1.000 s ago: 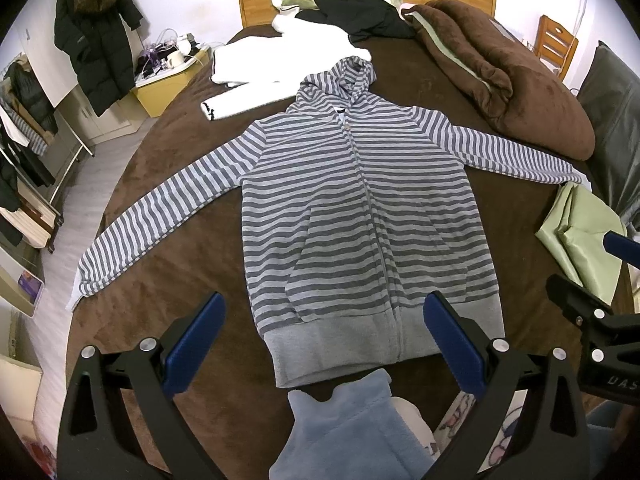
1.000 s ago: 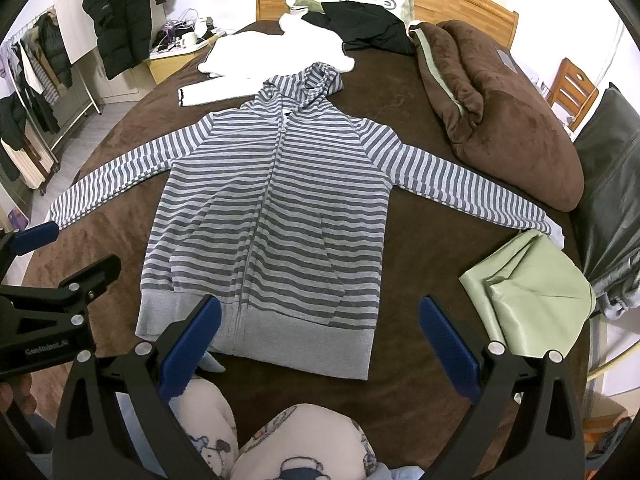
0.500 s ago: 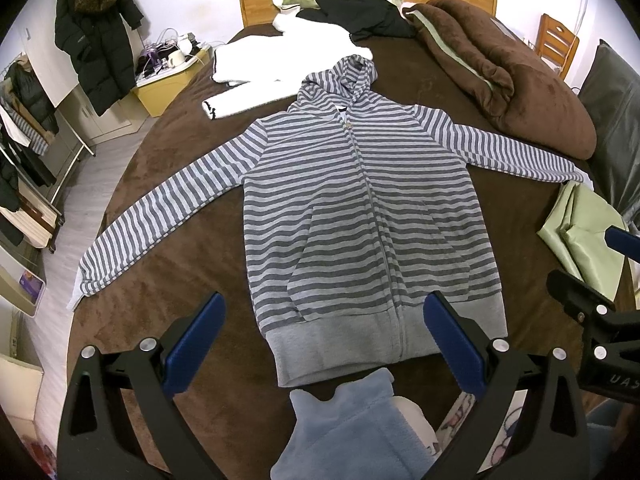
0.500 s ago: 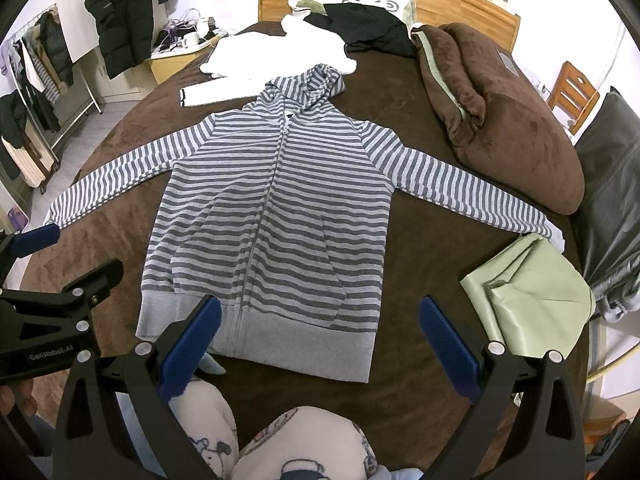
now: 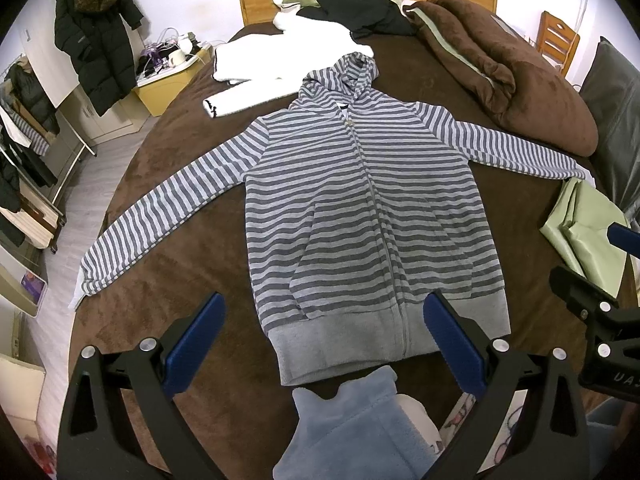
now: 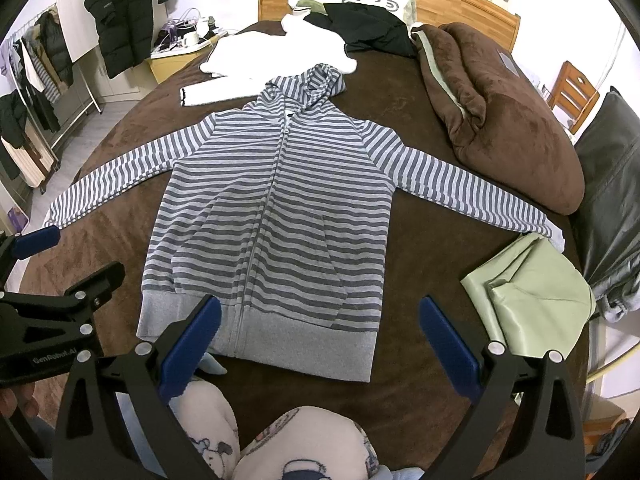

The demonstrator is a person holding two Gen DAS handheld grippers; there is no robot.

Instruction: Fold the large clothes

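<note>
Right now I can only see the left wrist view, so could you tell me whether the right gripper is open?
Observer: Yes, the right gripper is open and empty, near the striped hoodie's hem.
Operator: Thank you. Where does the sleeve cuff by the green cloth end?
Observer: The cuff meets the green cloth's top edge; I cannot tell which overlaps.
Operator: Is anything beyond that cloth?
Observer: A bunched grey garment with a drawstring.

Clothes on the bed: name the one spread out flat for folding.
The striped hoodie, zipped, with both sleeves stretched out. The white garment and black garment lie bunched near the headboard.
</note>
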